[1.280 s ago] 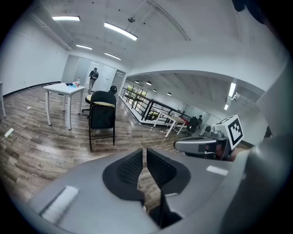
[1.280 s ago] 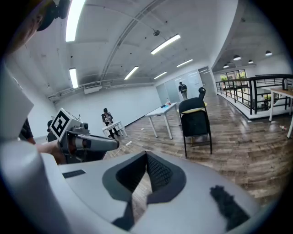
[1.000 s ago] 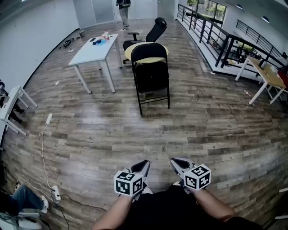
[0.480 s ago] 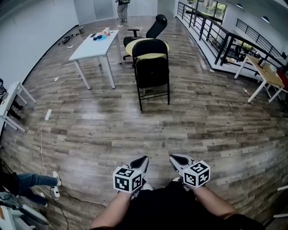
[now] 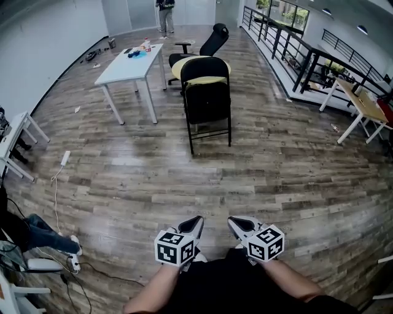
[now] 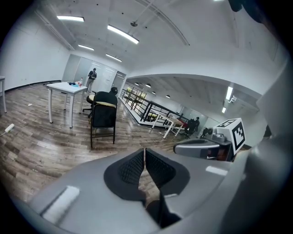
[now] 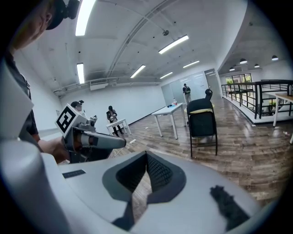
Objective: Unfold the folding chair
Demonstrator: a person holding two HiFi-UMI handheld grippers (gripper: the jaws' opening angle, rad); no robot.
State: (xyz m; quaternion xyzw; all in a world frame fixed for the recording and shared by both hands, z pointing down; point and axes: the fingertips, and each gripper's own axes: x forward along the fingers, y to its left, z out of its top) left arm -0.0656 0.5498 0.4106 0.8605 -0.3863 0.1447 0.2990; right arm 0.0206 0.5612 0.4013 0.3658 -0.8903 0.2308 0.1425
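Left gripper (image 5: 198,219), held low at the bottom centre of the head view, was recorded with its jaws just having been closing. In the left gripper view its black ribbed pads were seen brought together at the tips, with nothing between them. Right gripper (image 5: 234,222), set just beside the left one and apart from it, was likewise clenched on nothing, its pads being seen to meet at the tips in the right gripper view. Each gripper was carried on a bare forearm, and a cube with square markers was shown behind each pair of jaws.

Neither gripper was in contact with the folding chair (image 5: 207,101). It was placed well apart from them, in the upper middle of the head view, upright on the wood floor (image 5: 184,178). Its black frame was faced toward the camera, and its seat panel appeared to be hung nearly flat against the frame. A yellow pad (image 5: 175,69) was seen just behind its backrest, and a black office chair (image 5: 215,37) further behind.

A white table (image 5: 130,64) was shown to the upper left of the folding chair, with small items on its far end. A black railing (image 5: 276,40) was seen along the upper right, and a standing person (image 5: 164,11) at the top edge. A white cable (image 5: 58,196) was laid along the floor at the left.
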